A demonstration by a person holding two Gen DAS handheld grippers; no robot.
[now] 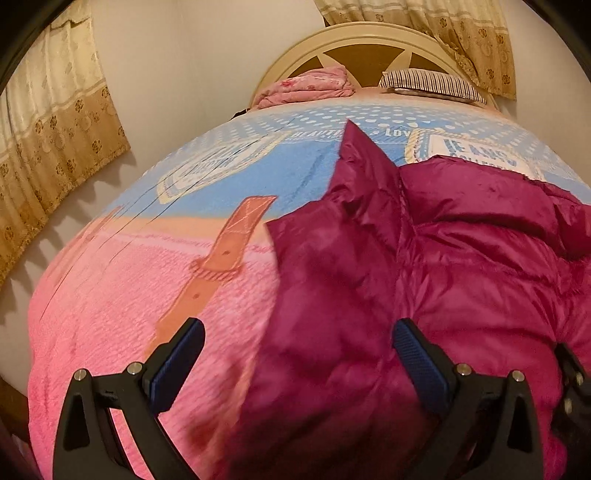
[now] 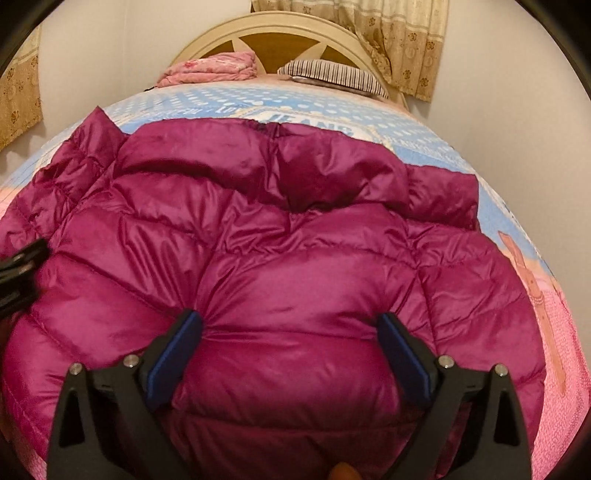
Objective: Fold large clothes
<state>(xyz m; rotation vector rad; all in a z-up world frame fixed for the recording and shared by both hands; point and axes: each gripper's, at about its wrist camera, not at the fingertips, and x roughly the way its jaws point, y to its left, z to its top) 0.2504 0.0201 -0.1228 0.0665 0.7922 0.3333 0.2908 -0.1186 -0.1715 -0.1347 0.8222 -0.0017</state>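
— So, how do your jaws stand?

— Both pairs gape wide. My right gripper (image 2: 290, 326) holds nothing, though its blue pads (image 2: 400, 354) press into the magenta puffer jacket (image 2: 295, 258), a quilted bulge swelling between them.

— And the left?

— My left gripper (image 1: 297, 341) grips nothing either; the jacket's edge lies between its fingers, nearer the right one.

— Where's the jacket?

— Spread on the pink-and-blue bedspread (image 1: 129, 295), collar towards the headboard (image 2: 280, 29).
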